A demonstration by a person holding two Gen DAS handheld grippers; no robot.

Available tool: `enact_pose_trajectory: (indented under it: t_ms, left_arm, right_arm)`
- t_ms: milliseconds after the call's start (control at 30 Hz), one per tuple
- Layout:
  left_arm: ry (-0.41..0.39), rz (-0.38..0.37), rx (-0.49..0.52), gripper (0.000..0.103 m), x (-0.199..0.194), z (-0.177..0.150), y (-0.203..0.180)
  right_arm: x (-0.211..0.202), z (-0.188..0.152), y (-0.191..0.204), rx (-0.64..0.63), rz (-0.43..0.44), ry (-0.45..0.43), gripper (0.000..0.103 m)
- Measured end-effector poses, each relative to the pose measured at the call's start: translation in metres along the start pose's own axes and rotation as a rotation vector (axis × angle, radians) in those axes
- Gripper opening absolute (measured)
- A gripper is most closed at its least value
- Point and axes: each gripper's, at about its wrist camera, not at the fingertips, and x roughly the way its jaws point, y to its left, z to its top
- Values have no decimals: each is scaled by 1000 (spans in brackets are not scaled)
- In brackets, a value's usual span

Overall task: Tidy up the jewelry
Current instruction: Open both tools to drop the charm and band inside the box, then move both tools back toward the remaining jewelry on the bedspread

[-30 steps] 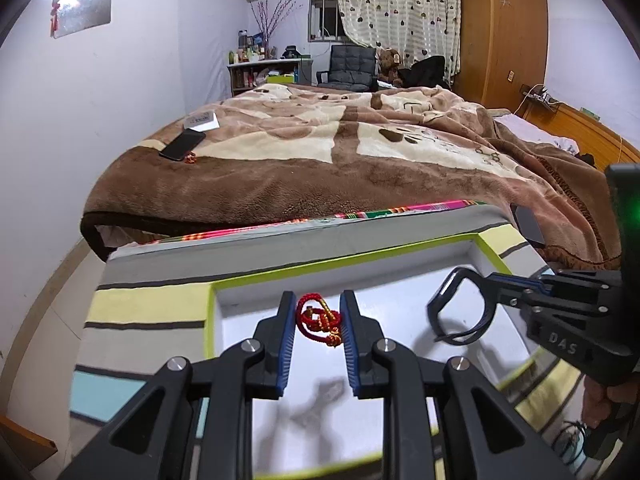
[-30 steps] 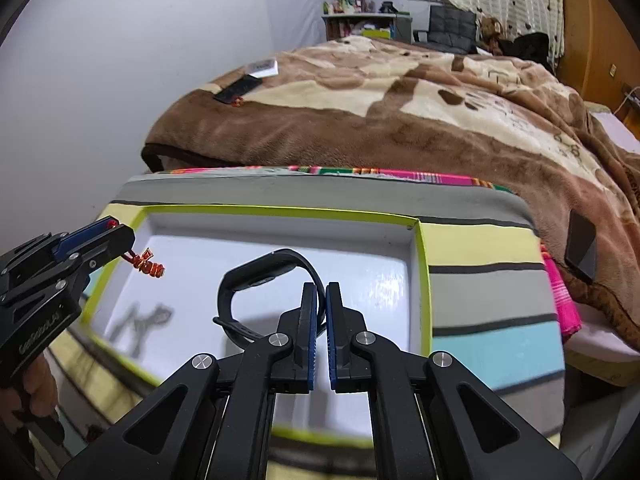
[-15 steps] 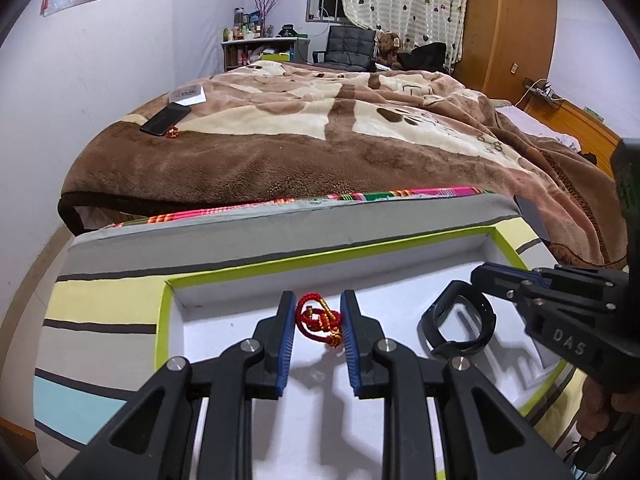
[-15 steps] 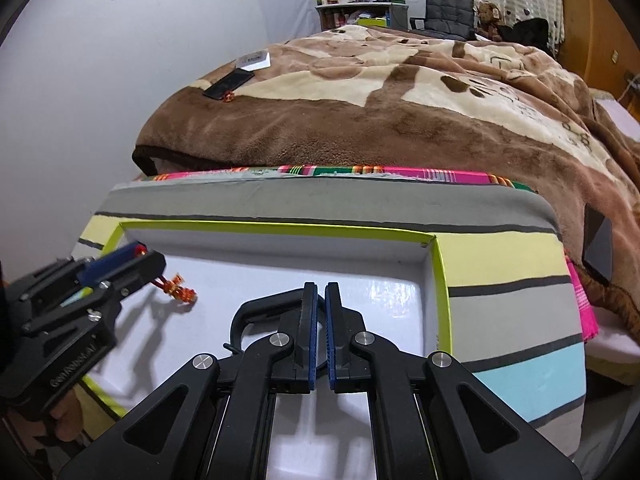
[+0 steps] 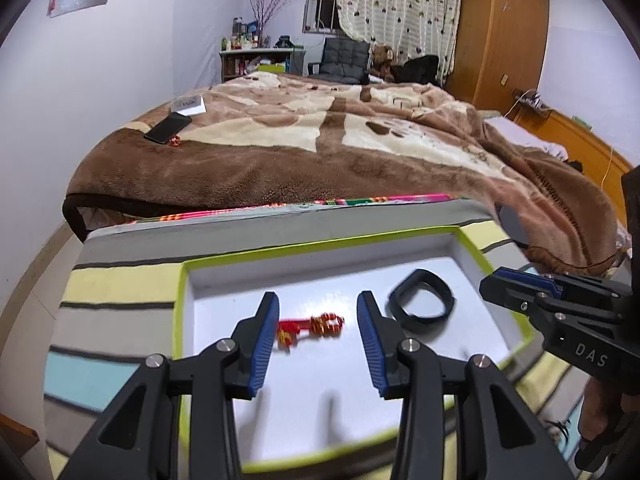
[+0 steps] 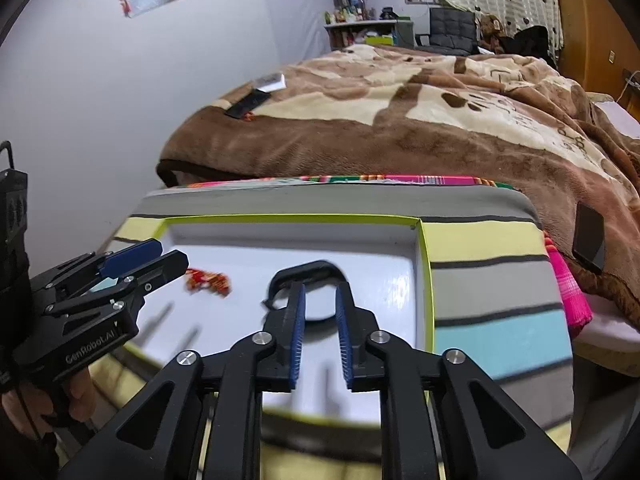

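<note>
Both pieces lie in the white tray (image 5: 472, 256) mid-frame, red bracelet (image 5: 310, 327) between the wide-open, empty left gripper (image 5: 318, 336), black band (image 6: 306, 280) just past the part-open, empty right gripper (image 6: 320, 322); risk: fingers snag either on withdrawal.

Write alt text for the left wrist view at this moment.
The open left gripper hovers over a white tray, a red beaded bracelet lying loose between its fingers. A black wristband lies to its right, near the right gripper; a bed with a brown blanket fills the background.
</note>
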Motion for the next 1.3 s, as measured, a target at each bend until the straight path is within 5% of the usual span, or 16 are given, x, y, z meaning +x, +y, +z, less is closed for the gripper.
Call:
enact_pose_trajectory:
  t_ms: [567, 1300]
  left_arm:
    - [-184, 32, -16, 42, -134, -81, -22]
    - [-177, 61, -2, 42, -182, -185, -43]
  right_arm:
    - [-113, -101, 29, -74, 12, -150, 22]
    - [-169, -195, 35, -61, 17, -193, 23]
